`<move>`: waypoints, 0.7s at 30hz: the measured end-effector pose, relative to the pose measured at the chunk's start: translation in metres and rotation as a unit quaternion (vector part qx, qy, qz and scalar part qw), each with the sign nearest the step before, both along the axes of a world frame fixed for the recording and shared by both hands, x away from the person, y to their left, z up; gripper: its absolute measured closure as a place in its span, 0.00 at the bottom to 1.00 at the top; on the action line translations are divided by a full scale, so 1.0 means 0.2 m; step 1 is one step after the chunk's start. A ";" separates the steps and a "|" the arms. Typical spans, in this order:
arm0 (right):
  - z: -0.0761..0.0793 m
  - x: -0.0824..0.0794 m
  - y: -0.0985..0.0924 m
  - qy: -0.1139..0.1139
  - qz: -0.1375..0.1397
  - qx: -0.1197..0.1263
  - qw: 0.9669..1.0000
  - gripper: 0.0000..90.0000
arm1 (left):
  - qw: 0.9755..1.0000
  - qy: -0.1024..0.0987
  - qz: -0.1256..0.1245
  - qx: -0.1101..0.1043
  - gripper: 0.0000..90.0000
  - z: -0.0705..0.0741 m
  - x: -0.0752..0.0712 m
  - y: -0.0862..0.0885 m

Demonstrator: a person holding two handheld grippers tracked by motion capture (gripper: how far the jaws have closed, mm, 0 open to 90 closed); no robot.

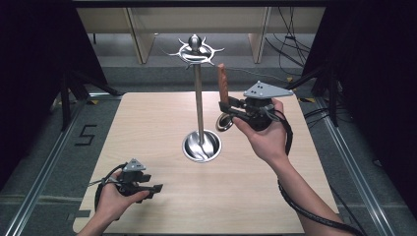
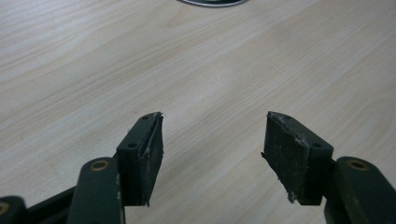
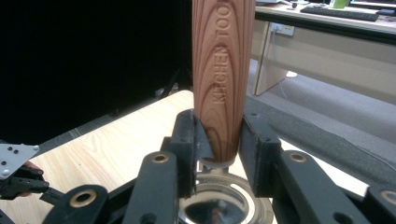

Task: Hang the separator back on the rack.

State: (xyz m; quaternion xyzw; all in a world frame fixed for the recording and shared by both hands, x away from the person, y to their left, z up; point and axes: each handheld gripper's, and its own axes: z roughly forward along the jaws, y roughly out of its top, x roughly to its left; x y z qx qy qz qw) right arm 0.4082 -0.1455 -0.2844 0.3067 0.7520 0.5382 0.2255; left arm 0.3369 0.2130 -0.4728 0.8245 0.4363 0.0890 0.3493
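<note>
The right tongs (image 1: 227,107) are being held raised above the table (image 1: 255,196), pinching the wooden handle (image 3: 223,79) of a kitchen utensil upright, beside the metal hook stand (image 1: 199,98). The left tongs (image 2: 212,156) are being held spread just above the table's near-left area, gripping nothing.

Light wooden table (image 1: 162,128), seen from above. At centre stood a steel utensil stand (image 1: 198,88): round dished base, slim upright pole, ring of hooks at the top. To its right, the right gripper (image 1: 225,104), raised off the table in a hand (image 1: 268,135), clamped a wooden-handled utensil (image 1: 223,83), handle upright, a shiny round metal end below, possibly a ladle bowl. Near the front left corner, the left gripper (image 1: 156,191) lay low in the left hand (image 1: 114,199), jaws slightly parted.
</note>
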 end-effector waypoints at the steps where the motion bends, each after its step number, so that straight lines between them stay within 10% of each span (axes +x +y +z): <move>1: 0.00 0.00 0.00 0.001 0.001 -0.001 1.000 0.77 | 1.000 0.005 -0.004 -0.008 0.41 0.00 0.00 0.00; 21: 0.04 0.03 0.03 0.005 0.003 -0.009 1.000 0.77 | 1.000 0.008 -0.010 -0.008 0.41 0.00 0.00 0.00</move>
